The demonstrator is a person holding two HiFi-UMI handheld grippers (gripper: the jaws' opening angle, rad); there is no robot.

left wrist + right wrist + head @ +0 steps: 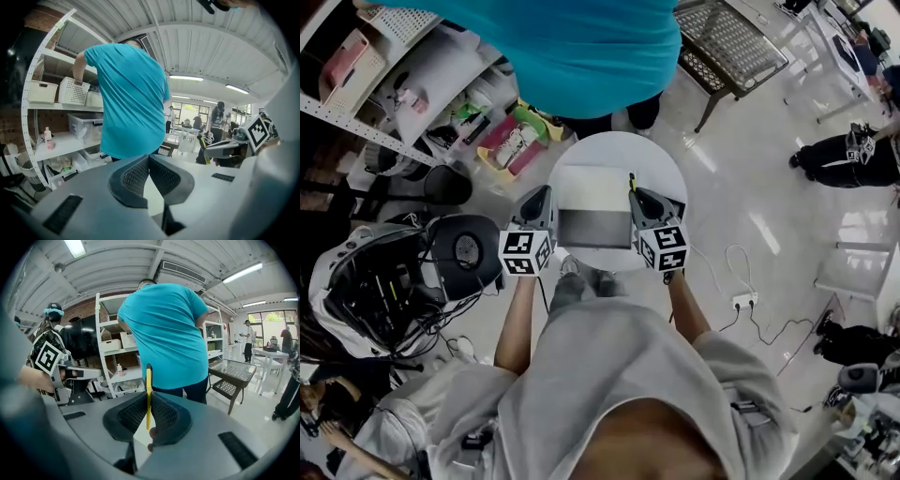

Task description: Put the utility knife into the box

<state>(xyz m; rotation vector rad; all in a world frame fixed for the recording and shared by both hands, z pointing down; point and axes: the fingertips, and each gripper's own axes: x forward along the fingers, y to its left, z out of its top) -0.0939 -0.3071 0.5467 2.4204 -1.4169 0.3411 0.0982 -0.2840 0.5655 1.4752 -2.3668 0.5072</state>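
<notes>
Left gripper [149, 158] jaws together, empty; person in teal shirt [131, 103] ahead at shelving [51, 106]

Person in teal shirt [572, 47] stood back turned at a white shelf rack [61, 106], one arm reaching to a white basket [74, 90]. Round white table [614, 148] sat just beside that person's feet, and a mesh-topped table [727, 42] stood near, to the right. Power strip [741, 301] with cables lay on the glossy floor [769, 216]; another person in black [844, 155] was well apart at the right edge.
</notes>
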